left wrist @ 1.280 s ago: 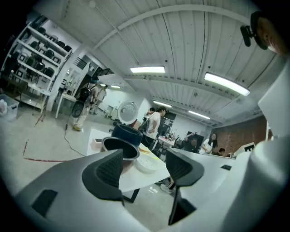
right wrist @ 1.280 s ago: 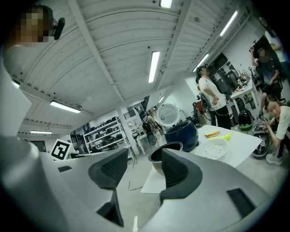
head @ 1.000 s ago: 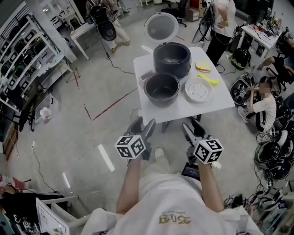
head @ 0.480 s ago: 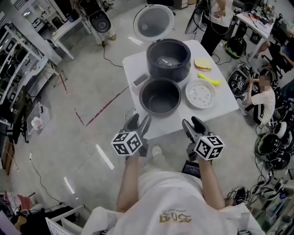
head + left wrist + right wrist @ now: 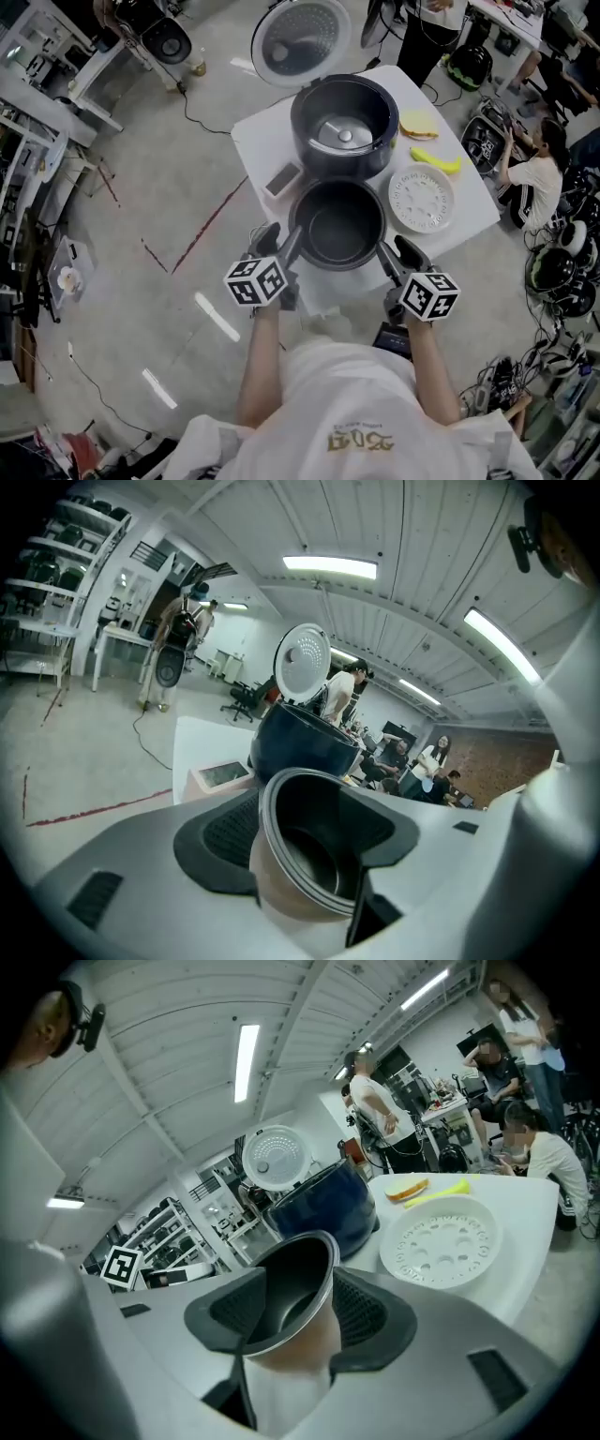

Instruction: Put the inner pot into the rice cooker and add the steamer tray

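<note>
On my far left the floor lies open, crossed only by a red line and a cable, so there is free room on that side. The white table starts there, with a small flat box near its left edge. My left gripper reaches the left rim of the pot. Its jaws have just been closing but stand wide apart. The pot's wall is between them, and I cannot see either pad pressing on it. The pot sits upright at the table's near edge, mouth up. It is round and dark inside, with a paler band round the rim and a dull brownish outer wall. Just behind it stands the cooker, its mouth open and a silvery plate showing at the bottom. Its lid is tipped back beyond the far edge of the table. My right gripper is at the pot's right rim. Its jaws are spread too and straddle the wall without gripping it. Right of the pot, near it but apart, the white holed tray lies flat. Past the table's right corner the space is tight: a seated person and dark gear on the floor crowd close to that edge.
</note>
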A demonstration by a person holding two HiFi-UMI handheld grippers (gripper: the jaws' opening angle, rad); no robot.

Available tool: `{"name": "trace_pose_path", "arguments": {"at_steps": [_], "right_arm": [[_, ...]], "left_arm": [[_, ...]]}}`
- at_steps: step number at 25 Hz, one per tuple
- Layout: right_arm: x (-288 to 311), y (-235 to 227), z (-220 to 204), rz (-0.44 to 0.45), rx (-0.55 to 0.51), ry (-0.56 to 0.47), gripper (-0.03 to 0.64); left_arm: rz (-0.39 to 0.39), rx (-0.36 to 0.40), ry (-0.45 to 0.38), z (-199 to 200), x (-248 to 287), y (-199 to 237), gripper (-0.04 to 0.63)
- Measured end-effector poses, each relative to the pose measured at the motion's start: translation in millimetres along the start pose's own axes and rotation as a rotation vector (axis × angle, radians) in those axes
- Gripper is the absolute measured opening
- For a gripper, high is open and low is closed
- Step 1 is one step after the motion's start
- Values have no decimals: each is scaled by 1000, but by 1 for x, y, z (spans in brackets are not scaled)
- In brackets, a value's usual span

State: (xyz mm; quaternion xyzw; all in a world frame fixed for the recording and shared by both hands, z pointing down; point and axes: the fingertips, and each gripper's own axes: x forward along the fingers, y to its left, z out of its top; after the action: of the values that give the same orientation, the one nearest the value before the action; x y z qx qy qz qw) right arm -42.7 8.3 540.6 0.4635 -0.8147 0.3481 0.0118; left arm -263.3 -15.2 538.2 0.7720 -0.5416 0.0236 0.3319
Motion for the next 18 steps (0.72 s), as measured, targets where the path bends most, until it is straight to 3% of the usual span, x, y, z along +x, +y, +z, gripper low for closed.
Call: {"name": "trace_pose_path", "arguments": {"at_steps": [10,18], "right_arm": [[23,-20,-12,-97,73,30,210],[32,-24,-21,-82,157,40,187]], "left_arm": [[-44,-25,122,-13,41,29,264],[-72,-10,175,-20,62,29,230]]}}
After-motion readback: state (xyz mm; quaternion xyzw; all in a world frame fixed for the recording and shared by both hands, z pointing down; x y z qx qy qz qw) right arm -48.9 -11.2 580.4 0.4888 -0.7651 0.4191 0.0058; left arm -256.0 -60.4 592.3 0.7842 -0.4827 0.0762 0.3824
